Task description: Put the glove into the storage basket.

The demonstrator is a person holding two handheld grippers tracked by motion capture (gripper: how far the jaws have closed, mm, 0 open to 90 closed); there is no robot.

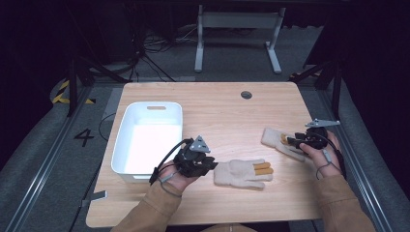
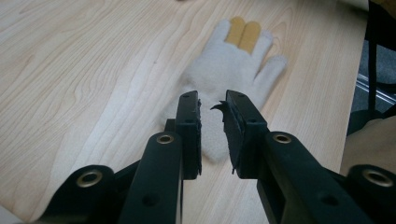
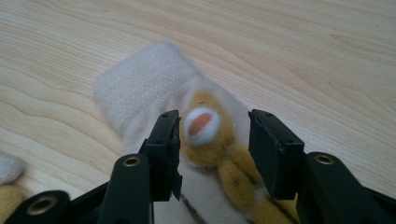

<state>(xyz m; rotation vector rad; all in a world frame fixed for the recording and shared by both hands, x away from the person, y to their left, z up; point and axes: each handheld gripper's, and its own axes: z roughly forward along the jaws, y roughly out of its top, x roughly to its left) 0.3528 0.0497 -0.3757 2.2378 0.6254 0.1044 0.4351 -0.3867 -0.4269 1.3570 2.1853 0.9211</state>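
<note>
Gloves lie on the wooden table, one before each gripper. From the high view, the near glove rests flat toward the table's front edge, its cuff at the left gripper and its fingers pointing toward the right side; two of those fingers are tan. The far glove lies by the right edge, partly under the right gripper.

What the high view cannot resolve, the gripper views do. The left gripper view looks along its jaws at the near glove: the left gripper has its jaws drawn close together with only a narrow gap, the tips over the cuff; whether the pads pinch the cloth cannot be told. The right gripper view shows the far glove with its ribbed cuff pointing away and a tan plush animal face with a white and orange muzzle sewn on it. The right gripper stands with its jaws wide apart, that face between them and neither pad pressing on it.

A white bin with a handle slot in its far wall sits at the table's left side, nothing inside it. On the floor beside the table is a painted numeral 4.
</note>
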